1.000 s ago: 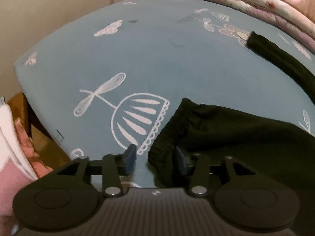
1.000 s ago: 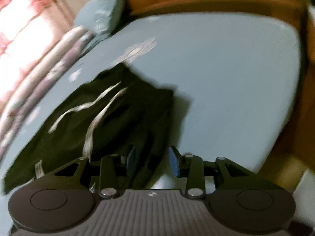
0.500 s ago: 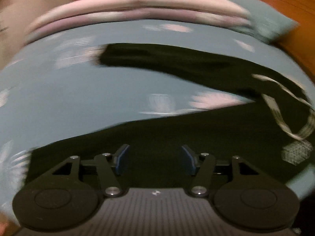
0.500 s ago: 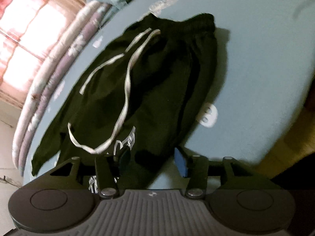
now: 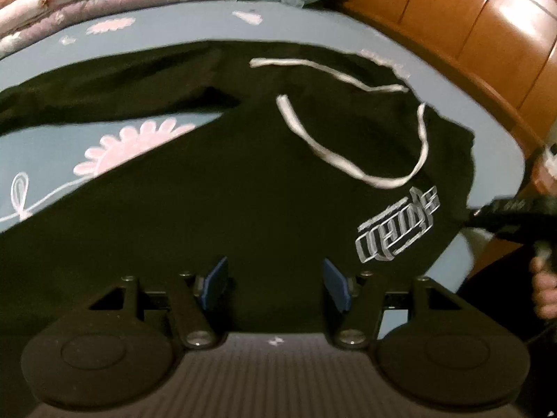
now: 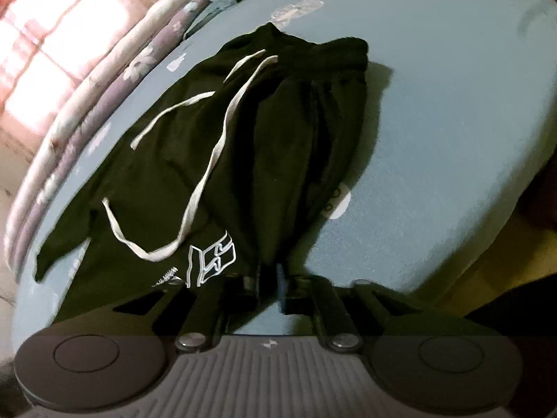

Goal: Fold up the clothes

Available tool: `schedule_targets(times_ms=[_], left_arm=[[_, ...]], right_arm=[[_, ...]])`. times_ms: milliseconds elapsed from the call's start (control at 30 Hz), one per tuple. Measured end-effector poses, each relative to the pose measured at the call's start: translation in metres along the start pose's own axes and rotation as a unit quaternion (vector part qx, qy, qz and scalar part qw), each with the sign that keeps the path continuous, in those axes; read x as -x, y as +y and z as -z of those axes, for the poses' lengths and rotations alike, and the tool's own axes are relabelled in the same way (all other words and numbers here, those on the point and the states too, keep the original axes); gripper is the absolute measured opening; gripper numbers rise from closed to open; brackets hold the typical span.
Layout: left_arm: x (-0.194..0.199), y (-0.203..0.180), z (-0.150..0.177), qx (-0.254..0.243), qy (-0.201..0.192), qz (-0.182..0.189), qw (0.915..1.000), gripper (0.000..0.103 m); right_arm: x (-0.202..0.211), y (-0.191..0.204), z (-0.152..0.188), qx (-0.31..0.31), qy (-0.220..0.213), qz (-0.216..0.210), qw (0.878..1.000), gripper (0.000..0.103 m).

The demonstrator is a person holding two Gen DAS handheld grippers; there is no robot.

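your left gripper tipped down over the black pants on the bed, jaws wide and empty above the fabric after opening. the pants lay lengthwise along the bed, legs left, waistband right. your right gripper angled down at the waistband edge, jaws just closing, narrow, pinching the fabric.

black drawstring trousers lie spread across the blue bedsheet.
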State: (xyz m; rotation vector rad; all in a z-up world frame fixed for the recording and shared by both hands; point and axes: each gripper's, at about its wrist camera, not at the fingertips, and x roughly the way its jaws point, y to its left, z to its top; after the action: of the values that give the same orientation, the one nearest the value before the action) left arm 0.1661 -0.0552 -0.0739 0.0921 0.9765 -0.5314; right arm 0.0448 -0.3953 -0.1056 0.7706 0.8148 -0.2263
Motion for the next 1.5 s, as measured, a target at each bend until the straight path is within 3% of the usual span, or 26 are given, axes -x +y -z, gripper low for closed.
schedule_targets(times_ms=[133,200,367,433,467,500,767,833,867,1000,1067,1167,1267,1367,1433,1467,1500], left_arm=[[0.0,0.016,0.01,0.013,0.014,-0.013,0.9997,0.067],[-0.006,0.02,0.014,0.024,0.02,-0.019,0.9993,0.067],[-0.009,0.011,0.019,0.018,0.017,-0.023,0.9994,0.069],[-0.01,0.01,0.018,0.016,0.019,-0.025,0.9994,0.07],[-0.01,0.009,0.018,0.016,0.02,-0.025,0.9994,0.07],[-0.011,0.009,0.018,0.015,0.021,-0.026,0.9993,0.071],[-0.014,0.003,0.017,0.003,0.022,-0.032,0.9992,0.074],[-0.014,0.003,0.017,0.001,0.022,-0.031,0.9993,0.076],[-0.015,0.003,0.017,0.001,0.022,-0.031,0.9993,0.076],[-0.015,0.003,0.016,0.004,0.022,-0.031,0.9993,0.078],[-0.016,0.001,0.016,0.004,0.022,-0.034,0.9992,0.079],[-0.017,-0.002,0.016,-0.001,0.024,-0.04,0.9989,0.079],[-0.017,-0.002,0.016,0.002,0.023,-0.041,0.9989,0.079],[-0.017,-0.002,0.016,0.001,0.022,-0.039,0.999,0.08],[-0.017,-0.002,0.017,-0.001,0.023,-0.039,0.999,0.081],[-0.017,-0.002,0.016,-0.001,0.023,-0.039,0.999,0.081],[-0.017,-0.002,0.017,-0.001,0.023,-0.039,0.999,0.081]], right_arm=[[0.024,-0.001,-0.019,0.017,-0.077,0.05,0.996,0.05],[0.025,-0.007,-0.037,0.009,-0.098,0.067,0.993,0.068],[-0.009,-0.024,-0.079,-0.003,-0.08,0.096,0.992,0.068],[-0.017,-0.021,-0.081,0.022,-0.088,0.108,0.99,0.059],[-0.021,-0.02,-0.082,0.035,-0.092,0.115,0.988,0.041],[-0.023,-0.02,-0.08,0.052,-0.097,0.127,0.986,0.013],[-0.017,-0.041,-0.077,0.023,-0.109,0.123,0.986,0.01],[-0.014,-0.037,-0.075,0.037,-0.109,0.135,0.984,0.018],[-0.011,-0.036,-0.074,0.03,-0.116,0.138,0.983,0.031],[0.011,-0.043,-0.066,-0.006,-0.157,0.075,0.985,0.033],[0.019,-0.041,-0.063,0.001,-0.166,0.02,0.986,0.032],[0.008,-0.035,-0.063,0.016,-0.135,0.0,0.991,0.032],[-0.013,-0.037,-0.065,0.007,-0.095,0.048,0.994,0.032],[-0.02,-0.037,-0.066,0.002,-0.084,0.047,0.995,0.032],[-0.024,-0.033,-0.067,0.015,-0.086,0.052,0.995,0.027],[-0.025,-0.032,-0.067,0.021,-0.087,0.056,0.994,0.004],[-0.025,-0.031,-0.066,0.023,-0.089,0.057,0.994,0.004]])
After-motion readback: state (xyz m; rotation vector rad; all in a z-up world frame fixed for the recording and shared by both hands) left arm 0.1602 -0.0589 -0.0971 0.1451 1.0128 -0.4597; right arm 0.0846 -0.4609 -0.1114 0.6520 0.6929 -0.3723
